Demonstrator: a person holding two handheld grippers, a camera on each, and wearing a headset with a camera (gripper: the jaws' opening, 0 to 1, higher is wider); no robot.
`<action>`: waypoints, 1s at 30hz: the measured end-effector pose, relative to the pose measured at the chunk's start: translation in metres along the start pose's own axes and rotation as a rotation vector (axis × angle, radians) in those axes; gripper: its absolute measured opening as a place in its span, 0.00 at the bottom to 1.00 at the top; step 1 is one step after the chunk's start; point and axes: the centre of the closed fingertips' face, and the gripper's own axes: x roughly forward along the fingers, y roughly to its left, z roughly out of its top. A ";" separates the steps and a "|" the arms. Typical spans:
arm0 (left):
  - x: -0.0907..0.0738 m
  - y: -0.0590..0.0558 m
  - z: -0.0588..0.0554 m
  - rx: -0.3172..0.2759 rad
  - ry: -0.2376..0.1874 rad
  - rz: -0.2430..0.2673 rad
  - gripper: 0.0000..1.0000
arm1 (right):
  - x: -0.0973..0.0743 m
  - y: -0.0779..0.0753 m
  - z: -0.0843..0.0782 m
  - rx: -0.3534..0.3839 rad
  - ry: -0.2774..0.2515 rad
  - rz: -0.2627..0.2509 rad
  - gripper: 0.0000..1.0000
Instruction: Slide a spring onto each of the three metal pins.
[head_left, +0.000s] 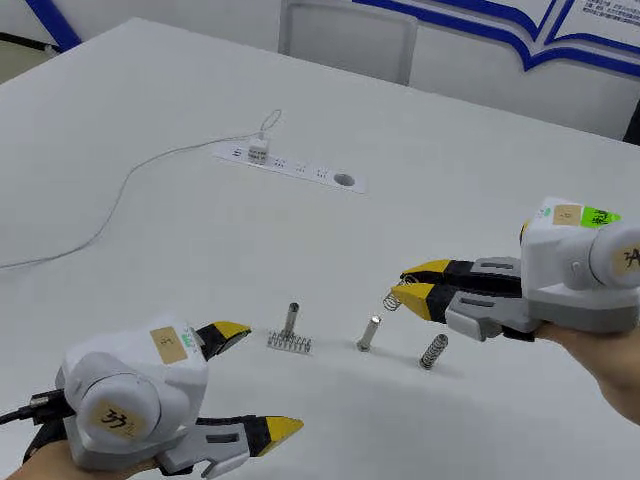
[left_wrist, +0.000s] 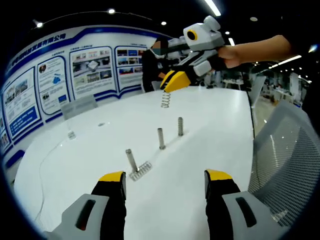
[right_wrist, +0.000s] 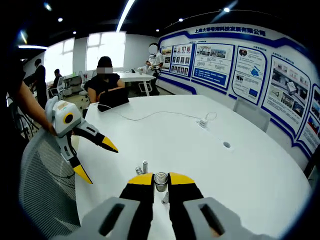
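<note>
The right tool (head_left: 410, 282) is pinched shut on a small spring (head_left: 392, 299), held in the air above a white tabletop (head_left: 150, 230). In the left gripper view, this held spring hangs below the yellow tips with its long axis close to upright.

Three metal pins stand in a row beneath it. The bare middle pin (head_left: 369, 333) is below the right tool's tips and slightly ahead of them, so the right tool is the nearer one for it. The likely next move is to lower the spring's open bottom end straight over the top of that pin.

The first pin (head_left: 292, 318) stands further ahead of the right tool and just in front of the left tool (head_left: 255, 380). A loose spring (head_left: 289, 342) lies on its side, touching that pin's base.

The third pin (head_left: 433, 351), below the right tool and back from its tips, appears to already carry a spring.

The left tool is spread wide and holds nothing.
</note>
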 end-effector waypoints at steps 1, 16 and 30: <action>0.000 0.000 0.000 -0.008 0.000 0.004 0.65 | 0.001 -0.003 -0.001 0.004 0.002 -0.008 0.11; -0.007 0.012 -0.005 -0.072 -0.016 0.041 0.66 | 0.018 -0.021 -0.021 0.040 0.052 -0.058 0.11; -0.006 0.013 -0.011 -0.071 0.009 0.045 0.68 | 0.036 -0.020 -0.035 0.085 0.097 -0.036 0.11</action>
